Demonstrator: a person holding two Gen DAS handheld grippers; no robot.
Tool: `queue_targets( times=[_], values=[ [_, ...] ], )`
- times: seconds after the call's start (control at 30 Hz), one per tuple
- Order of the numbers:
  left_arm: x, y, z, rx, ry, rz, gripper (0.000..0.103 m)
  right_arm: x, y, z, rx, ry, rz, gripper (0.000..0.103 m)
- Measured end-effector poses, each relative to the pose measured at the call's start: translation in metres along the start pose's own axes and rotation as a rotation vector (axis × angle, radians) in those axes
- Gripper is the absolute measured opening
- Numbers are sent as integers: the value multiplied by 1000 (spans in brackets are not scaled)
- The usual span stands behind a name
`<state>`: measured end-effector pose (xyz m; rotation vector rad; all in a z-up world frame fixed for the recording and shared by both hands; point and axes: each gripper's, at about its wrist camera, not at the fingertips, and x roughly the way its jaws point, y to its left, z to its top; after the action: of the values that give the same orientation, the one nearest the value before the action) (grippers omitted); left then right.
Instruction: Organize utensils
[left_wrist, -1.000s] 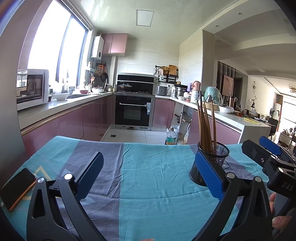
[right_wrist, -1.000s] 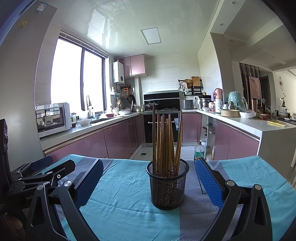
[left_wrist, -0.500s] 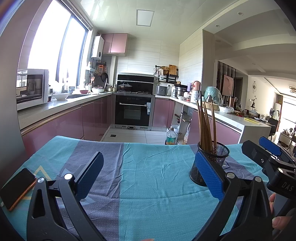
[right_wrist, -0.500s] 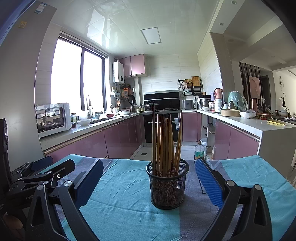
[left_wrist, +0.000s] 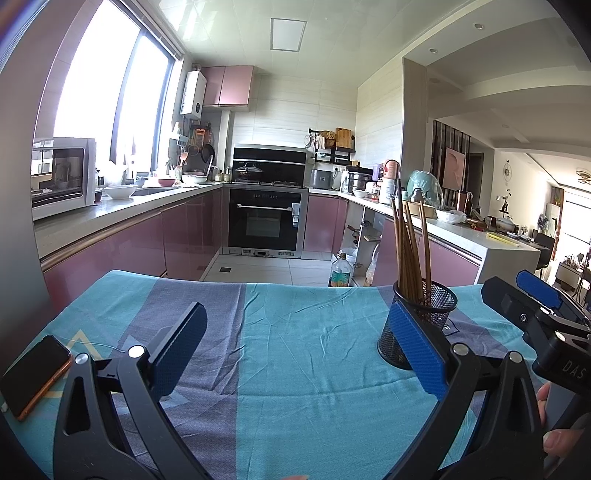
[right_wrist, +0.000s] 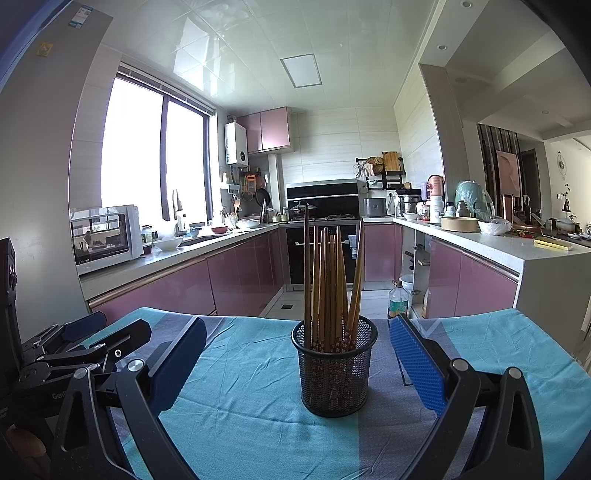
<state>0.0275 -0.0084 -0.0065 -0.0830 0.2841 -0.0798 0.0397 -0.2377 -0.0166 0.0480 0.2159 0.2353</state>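
Both grippers sitting wide and empty, nothing shifting since a second ago

The right gripper (right_wrist: 297, 363) is hanging spread wide, holding nothing, with the mesh cup (right_wrist: 335, 369) at its 12 o'clock and the chopsticks (right_wrist: 330, 280) standing in it. The left gripper (left_wrist: 295, 356) is gaping too, over bare tablecloth (left_wrist: 295, 332), the cup at its 2 o'clock. No loose utensils are showing, so the tidying is looking finished.

We list: counter (right_wrist: 258, 435) under teal-and-grey cloth (left_wrist: 295, 350); black mesh holder (right_wrist: 335, 373) between the right fingers; phone (left_wrist: 31, 373) outside the left fingers.
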Motion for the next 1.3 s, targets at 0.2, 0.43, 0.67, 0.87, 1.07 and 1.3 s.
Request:
queue_targets(
  times=[0.2,0.43,0.67,0.87,1.07,1.3],
  values=[
    [0,0,0,1,-1,1,97,0,0,0,0,1,1,96],
    [-1,-1,0,2,-3,4,97,1,0,0,-2,2,-1,96],
    [-1,0,1,0,-3,0,97,2,1,-1,-2,3,-2,96],
    [-1,0,1,0,-6,4,97,2,1,-1,-1,1,-1,96],
    [-5,-4,0,39,-40,39,97,2,1,0,2,7,-2,96],
    [6,4,-2,10,39,26,97,7,-16,-2,2,57,-37,96]
  ],
)
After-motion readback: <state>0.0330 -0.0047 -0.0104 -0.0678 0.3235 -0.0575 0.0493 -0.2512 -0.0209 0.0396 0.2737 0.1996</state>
